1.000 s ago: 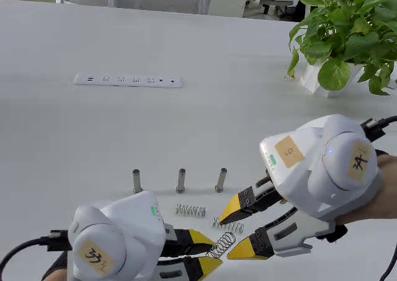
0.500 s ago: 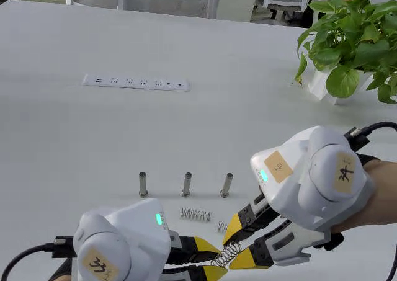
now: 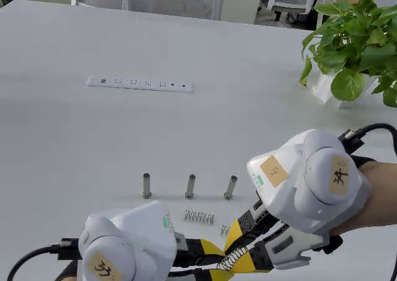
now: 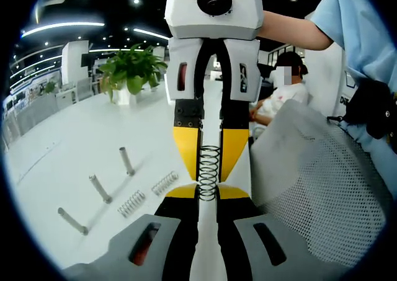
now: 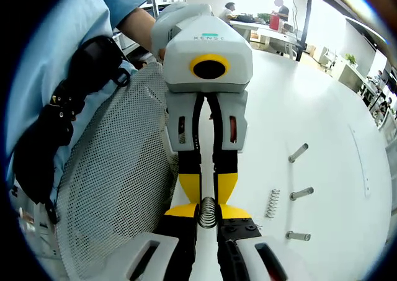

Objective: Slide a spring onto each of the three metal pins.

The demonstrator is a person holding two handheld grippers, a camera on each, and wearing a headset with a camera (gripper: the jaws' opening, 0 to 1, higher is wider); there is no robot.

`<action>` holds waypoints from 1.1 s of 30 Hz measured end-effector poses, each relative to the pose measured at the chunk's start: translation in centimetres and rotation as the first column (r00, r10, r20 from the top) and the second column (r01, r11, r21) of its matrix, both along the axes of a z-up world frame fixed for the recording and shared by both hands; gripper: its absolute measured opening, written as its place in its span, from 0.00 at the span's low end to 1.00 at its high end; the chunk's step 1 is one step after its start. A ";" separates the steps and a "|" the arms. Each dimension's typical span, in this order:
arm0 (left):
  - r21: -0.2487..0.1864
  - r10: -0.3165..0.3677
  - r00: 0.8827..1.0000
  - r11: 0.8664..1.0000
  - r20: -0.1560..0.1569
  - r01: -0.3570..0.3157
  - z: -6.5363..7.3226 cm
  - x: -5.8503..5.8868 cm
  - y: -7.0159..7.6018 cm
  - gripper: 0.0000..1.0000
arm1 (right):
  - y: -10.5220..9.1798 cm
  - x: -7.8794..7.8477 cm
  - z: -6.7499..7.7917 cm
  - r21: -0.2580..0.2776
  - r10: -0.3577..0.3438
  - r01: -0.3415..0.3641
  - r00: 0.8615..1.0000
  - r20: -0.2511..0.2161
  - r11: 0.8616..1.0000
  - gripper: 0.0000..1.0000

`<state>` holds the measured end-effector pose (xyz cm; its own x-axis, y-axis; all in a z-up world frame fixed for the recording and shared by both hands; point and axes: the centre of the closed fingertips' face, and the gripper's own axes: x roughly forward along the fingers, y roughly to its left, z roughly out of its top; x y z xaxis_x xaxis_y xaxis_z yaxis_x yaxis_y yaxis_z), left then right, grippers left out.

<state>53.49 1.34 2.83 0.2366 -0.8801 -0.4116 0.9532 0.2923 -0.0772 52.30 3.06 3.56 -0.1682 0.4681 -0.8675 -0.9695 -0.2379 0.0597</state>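
Three short metal pins (image 3: 146,185) (image 3: 190,186) (image 3: 230,187) stand upright in a row on the white table, all bare. One spring (image 3: 229,258) hangs above the near table edge. My left gripper (image 3: 214,262) is shut on its lower end, seen close in the left gripper view as the spring (image 4: 209,169). My right gripper (image 3: 240,250) meets it tip to tip, its yellow fingers (image 4: 186,147) pressed on both sides of the same spring (image 5: 206,211). Two loose springs (image 3: 199,216) (image 3: 225,229) lie just in front of the pins.
A white power strip (image 3: 140,84) lies farther back on the table. A leafy plant (image 3: 353,39) in a white pot stands at the far right. A mesh chair back (image 4: 322,188) is near my body, behind the grippers.
The right gripper, open beside the spring a second ago, has moved in and shut on it. The left gripper still holds the spring. The camera has shifted slightly.
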 end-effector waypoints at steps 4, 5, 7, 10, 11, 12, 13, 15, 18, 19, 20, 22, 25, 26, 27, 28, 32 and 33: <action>-0.003 0.002 1.000 1.000 -0.001 -0.002 0.0 0.0 0.0 0.06 | 0.0 0.0 -0.1 -0.008 0.007 -0.007 1.000 0.005 1.000 0.08; -0.005 0.002 1.000 1.000 -0.003 -0.002 0.0 0.0 0.0 0.06 | 0.0 0.0 -0.1 -0.009 0.009 -0.009 1.000 0.004 1.000 0.08; -0.005 -0.001 1.000 1.000 -0.006 0.001 0.0 -0.2 0.0 0.06 | -0.1 -0.2 -0.1 -0.016 0.012 -0.012 1.000 -0.006 1.000 0.07; -0.003 0.004 1.000 1.000 -0.007 -0.004 -0.1 -0.2 0.0 0.06 | -0.1 -0.2 -0.2 -0.021 0.019 -0.019 1.000 -0.010 1.000 0.07; -0.005 0.010 1.000 1.000 -0.007 -0.010 -0.1 -0.2 0.0 0.06 | 0.0 -0.2 -0.2 -0.021 0.019 -0.020 1.000 -0.009 1.000 0.07; -0.009 0.014 1.000 1.000 -0.012 -0.014 -0.1 -0.1 0.0 0.06 | 0.0 -0.1 -0.2 -0.017 0.021 -0.021 1.000 -0.009 1.000 0.07; -0.011 0.017 1.000 1.000 -0.014 -0.017 -0.1 -0.1 0.1 0.07 | 0.1 -0.1 -0.1 -0.013 0.018 -0.018 1.000 -0.011 1.000 0.07; -0.015 0.021 1.000 1.000 -0.013 -0.021 0.0 -0.1 0.1 0.06 | 0.3 -0.1 0.0 -0.007 0.018 -0.018 1.000 -0.013 1.000 0.07; -0.021 0.034 0.999 0.999 -0.014 -0.034 0.1 0.1 0.2 0.07 | 0.5 0.0 0.2 0.004 0.025 -0.025 1.000 -0.004 1.000 0.07; -0.023 0.037 0.999 0.999 -0.018 -0.037 0.1 0.2 0.2 0.07 | 0.6 0.1 0.3 0.004 0.022 -0.022 1.000 -0.005 1.000 0.07; -0.023 0.039 0.999 0.999 -0.013 -0.040 0.1 0.3 0.3 0.07 | 0.6 0.1 0.3 0.003 0.024 -0.024 1.000 -0.001 1.000 0.07; -0.025 0.044 0.999 0.999 -0.013 -0.044 0.2 0.3 0.3 0.07 | 0.7 0.2 0.3 0.004 0.027 -0.027 1.000 0.001 1.000 0.07; -0.029 0.052 0.999 0.998 -0.007 -0.052 0.2 0.4 0.4 0.07 | 0.7 0.3 0.4 0.004 0.028 -0.028 1.000 0.003 1.000 0.07; -0.031 0.058 0.998 0.998 -0.005 -0.058 0.3 0.5 0.4 0.07 | 0.8 0.4 0.4 0.003 0.030 -0.030 1.000 0.005 1.000 0.07; -0.032 0.061 0.998 0.998 -0.004 -0.061 0.3 0.5 0.5 0.07 | 0.8 0.4 0.4 0.002 0.030 -0.030 1.000 0.006 1.000 0.07; -0.034 0.063 0.998 0.997 -0.004 -0.064 0.3 0.5 0.5 0.07 | 0.8 0.4 0.3 0.001 0.032 -0.032 0.999 0.005 0.999 0.07; -0.039 0.087 0.996 0.995 -0.008 -0.087 0.2 0.7 0.8 0.07 | 1.1 0.5 0.3 -0.004 0.036 -0.036 0.999 0.010 0.999 0.07; -0.041 0.095 0.995 0.995 -0.012 -0.095 0.2 0.7 0.9 0.07 | 1.1 0.6 0.3 -0.003 0.036 -0.036 0.999 0.011 0.999 0.07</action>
<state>54.22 2.21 3.04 0.3159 -0.8702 -0.3781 0.9204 0.3778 -0.1003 52.87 4.17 3.85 -0.1755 0.4595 -0.8707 -0.9608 -0.2726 0.0498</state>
